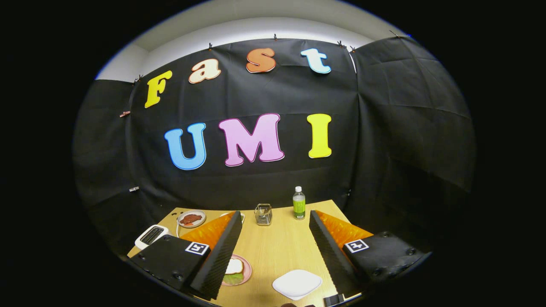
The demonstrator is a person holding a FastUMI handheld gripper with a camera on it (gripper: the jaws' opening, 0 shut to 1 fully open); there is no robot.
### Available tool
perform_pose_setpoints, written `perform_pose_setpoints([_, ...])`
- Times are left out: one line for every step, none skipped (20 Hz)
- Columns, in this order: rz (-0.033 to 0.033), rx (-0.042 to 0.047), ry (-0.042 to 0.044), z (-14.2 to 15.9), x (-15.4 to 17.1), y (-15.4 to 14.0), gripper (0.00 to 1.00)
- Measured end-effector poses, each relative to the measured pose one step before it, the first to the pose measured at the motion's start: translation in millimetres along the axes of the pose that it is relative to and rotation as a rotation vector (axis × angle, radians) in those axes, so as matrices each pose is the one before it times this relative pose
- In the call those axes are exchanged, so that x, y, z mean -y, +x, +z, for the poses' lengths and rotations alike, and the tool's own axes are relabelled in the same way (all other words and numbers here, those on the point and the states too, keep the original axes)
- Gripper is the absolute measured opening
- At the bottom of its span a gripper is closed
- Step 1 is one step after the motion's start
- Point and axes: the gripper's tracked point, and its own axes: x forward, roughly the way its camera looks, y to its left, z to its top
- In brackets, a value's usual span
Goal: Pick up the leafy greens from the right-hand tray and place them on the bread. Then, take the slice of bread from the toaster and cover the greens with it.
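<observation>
In the gripper view the gripper (pixel 273 251) hangs above the wooden table (pixel 273 251), fingers spread wide with nothing between them. By the table's near edge a pink plate (pixel 245 273) carries bread (pixel 234 266) lying over leafy greens (pixel 233 279), beside an empty white tray (pixel 297 283). The toaster (pixel 151 236) stands at the left edge. Toast judges light, stiff and crumbly, best pinched gently across its faces.

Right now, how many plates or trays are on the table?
3, perhaps more hidden behind the hand-held gripper's open fingers: a meat plate beside the toaster, a pink plate with bread and greens by one finger, and a white tray between them.
</observation>
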Motion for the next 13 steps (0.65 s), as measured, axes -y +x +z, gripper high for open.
perform_pose_setpoints([-0.0044,0.00296,-0.00681,0.61,10.39,3.1,0.99])
perform_pose_setpoints([-0.0039,-0.00618,-0.00551,-1.73,8.93,2.67,0.99])
perform_pose_setpoints([0.0008,-0.01269,-0.0014,-4.8,5.18,-0.75,0.99])
perform_pose_setpoints([-0.00182,-0.01229,0.00228,-4.03,5.55,-0.04,0.99])
perform_pose_setpoints([0.00123,-0.01052,0.00705,-2.61,4.59,1.39,0.99])
perform_pose_setpoints([0.00656,-0.00879,0.00852,-2.41,2.45,0.99,0.99])
perform_pose_setpoints([0.00424,-0.00971,0.00706,-3.71,1.1,1.66,0.99])
perform_pose_setpoints([0.00458,-0.00879,0.00157,-1.9,2.62,0.6,0.99])
perform_pose_setpoints([0.00396,-0.00317,-0.00361,-1.1,2.19,1.56,0.99])
perform_pose_setpoints([0.00089,0.0012,-0.0067,0.32,2.48,1.54,0.99])
perform_pose_setpoints([0.00183,0.00248,-0.00703,1.21,0.53,0.72,0.99])
perform_pose_setpoints([0.00327,-0.00184,-0.00272,0.34,0.67,1.11,0.99])
perform_pose_setpoints([0.00547,0.00003,-0.00007,0.94,-1.79,-1.31,0.99])
